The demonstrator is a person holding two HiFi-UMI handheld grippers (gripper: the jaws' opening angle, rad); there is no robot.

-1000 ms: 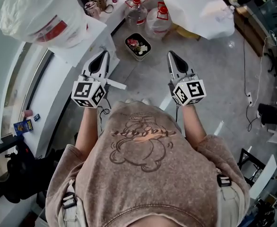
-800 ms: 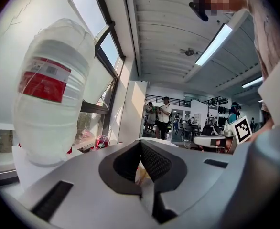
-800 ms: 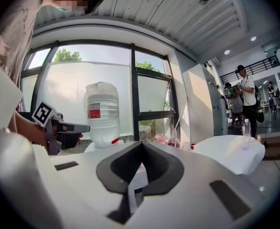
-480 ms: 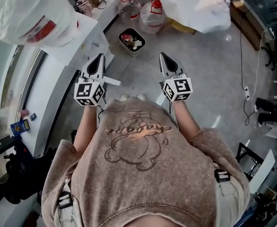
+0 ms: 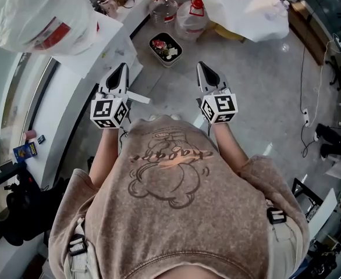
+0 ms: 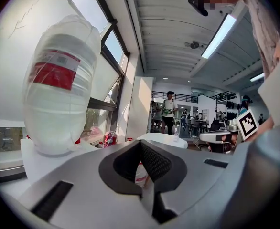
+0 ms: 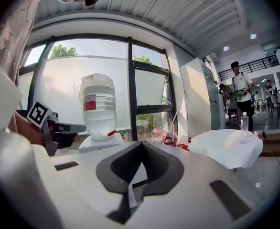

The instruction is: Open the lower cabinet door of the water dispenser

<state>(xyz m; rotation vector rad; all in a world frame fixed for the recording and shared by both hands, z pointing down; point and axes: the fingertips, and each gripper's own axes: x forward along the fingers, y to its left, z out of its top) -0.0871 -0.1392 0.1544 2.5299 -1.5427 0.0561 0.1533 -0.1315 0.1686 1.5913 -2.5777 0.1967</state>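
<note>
The lower cabinet door is out of sight for me. The boxy white water dispenser (image 5: 109,46) stands at my upper left in the head view, but from this steep angle I get only its flat top and the big clear water bottle with a red label, wrapped in thin plastic (image 5: 36,16), seated on it. In my right gripper view my own body covers everything below that top. So I cannot say whether the door is shut or open.

My left claw (image 5: 123,68) hangs just beside the dispenser's near corner, touching nothing. Its jaws are clenched tip to tip, with nothing between them. My right claw (image 5: 201,67) is level with it over the grey polished floor (image 5: 258,97), well clear of the dispenser, and is likewise clenched on nothing.

Over the last second both claws have sunk a little, their black-and-white marker cubes (image 5: 109,112) showing slightly smaller from the head camera. The right claw has also drawn in toward the left. In the last half second little has shifted. I judge that this drop brings me nearer the door's height, though it would suit an approach or a pause after the pull equally well.

Beyond the claws on the floor sit a round black bowl of red and white scraps (image 5: 166,46) and two clear plastic jugs with red caps (image 5: 163,9)
</note>
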